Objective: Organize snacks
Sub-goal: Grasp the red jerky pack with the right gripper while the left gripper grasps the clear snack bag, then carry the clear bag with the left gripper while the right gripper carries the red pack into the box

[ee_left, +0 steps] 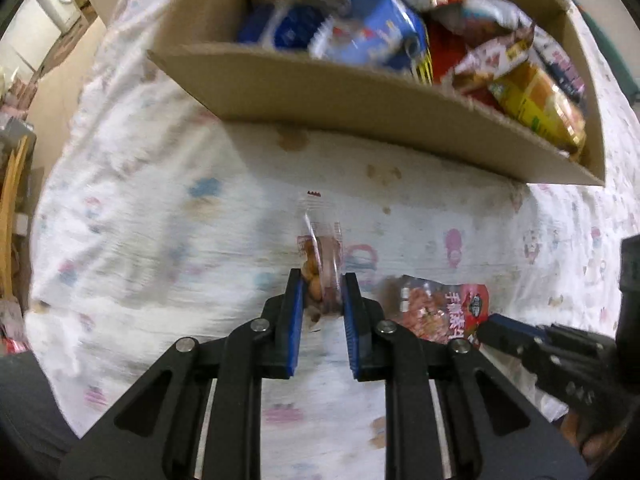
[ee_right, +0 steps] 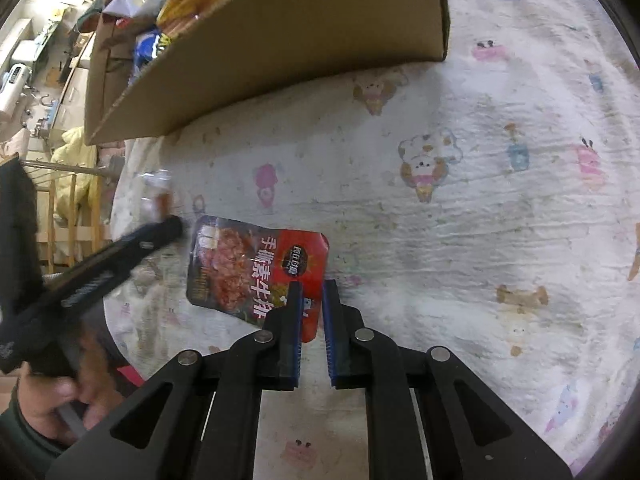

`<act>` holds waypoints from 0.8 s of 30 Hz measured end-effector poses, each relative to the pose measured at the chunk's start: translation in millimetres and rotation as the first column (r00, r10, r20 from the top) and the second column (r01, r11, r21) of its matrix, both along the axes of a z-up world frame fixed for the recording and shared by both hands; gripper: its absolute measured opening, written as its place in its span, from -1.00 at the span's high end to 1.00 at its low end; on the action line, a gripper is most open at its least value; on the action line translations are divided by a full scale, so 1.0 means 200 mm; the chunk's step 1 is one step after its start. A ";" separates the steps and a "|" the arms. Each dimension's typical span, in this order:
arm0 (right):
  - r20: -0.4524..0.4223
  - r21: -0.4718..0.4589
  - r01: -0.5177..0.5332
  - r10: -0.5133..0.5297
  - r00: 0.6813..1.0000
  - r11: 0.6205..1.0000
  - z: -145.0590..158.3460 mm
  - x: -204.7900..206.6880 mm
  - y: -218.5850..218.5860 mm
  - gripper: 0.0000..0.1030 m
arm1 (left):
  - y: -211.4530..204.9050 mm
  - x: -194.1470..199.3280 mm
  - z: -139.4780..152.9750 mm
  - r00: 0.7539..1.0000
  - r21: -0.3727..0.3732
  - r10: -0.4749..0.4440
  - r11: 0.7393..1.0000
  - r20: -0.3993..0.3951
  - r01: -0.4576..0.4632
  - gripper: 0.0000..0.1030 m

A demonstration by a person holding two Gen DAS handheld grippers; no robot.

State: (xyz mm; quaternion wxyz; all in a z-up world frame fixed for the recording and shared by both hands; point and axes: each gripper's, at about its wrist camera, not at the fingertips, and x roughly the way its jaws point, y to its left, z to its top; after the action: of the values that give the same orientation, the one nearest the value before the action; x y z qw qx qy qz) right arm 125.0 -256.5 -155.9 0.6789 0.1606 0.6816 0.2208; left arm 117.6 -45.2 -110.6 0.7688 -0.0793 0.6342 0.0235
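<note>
A small clear packet of brown snacks [ee_left: 318, 248] stands up off the white printed cloth [ee_left: 160, 208], and my left gripper [ee_left: 323, 280] is shut on its lower half. To its right lies a red and dark pouch with Chinese lettering [ee_left: 436, 312]. In the right wrist view my right gripper [ee_right: 312, 288] is shut on the red corner of that pouch [ee_right: 248, 264]. The left gripper [ee_right: 176, 224] shows there as a dark blurred bar at the left, with the clear packet [ee_right: 156, 188] at its tip. The right gripper's tip [ee_left: 494, 326] touches the pouch's right edge.
A cardboard box [ee_left: 360, 96] full of several snack bags stands just behind both packets; it is also in the right wrist view [ee_right: 280, 48]. A hand [ee_right: 60, 392] holds the left tool. Wooden furniture and clutter lie past the cloth's left edge [ee_right: 72, 208].
</note>
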 end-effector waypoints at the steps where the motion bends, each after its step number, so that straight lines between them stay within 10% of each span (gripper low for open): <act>1: -0.002 0.002 0.001 -0.001 1.000 1.000 0.00 0.00 0.01 0.75 | 0.03 -0.03 0.01 1.000 0.001 -0.007 1.000 0.002 0.007 0.70; 10: -0.038 0.021 0.028 -0.027 0.999 0.999 -0.03 0.04 0.07 0.69 | 0.27 -0.09 0.32 0.994 -0.035 -0.064 0.997 0.084 0.067 0.70; 16: -0.068 0.122 0.054 -0.046 0.997 0.991 -0.04 0.04 0.06 -0.15 | 0.30 -0.07 0.26 0.996 -0.092 -0.018 0.995 0.092 0.027 0.70; 24: 0.003 -0.016 -0.032 0.032 0.999 0.999 -0.10 0.05 0.24 -0.25 | 0.28 -0.04 0.27 0.993 -0.117 -0.009 0.993 0.118 0.023 0.70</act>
State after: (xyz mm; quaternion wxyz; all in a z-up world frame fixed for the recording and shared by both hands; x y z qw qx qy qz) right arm 135.9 -208.7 -175.7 0.6775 0.1438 0.6848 0.2266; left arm 108.9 10.7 -56.8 0.7988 -0.1209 0.5887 -0.0250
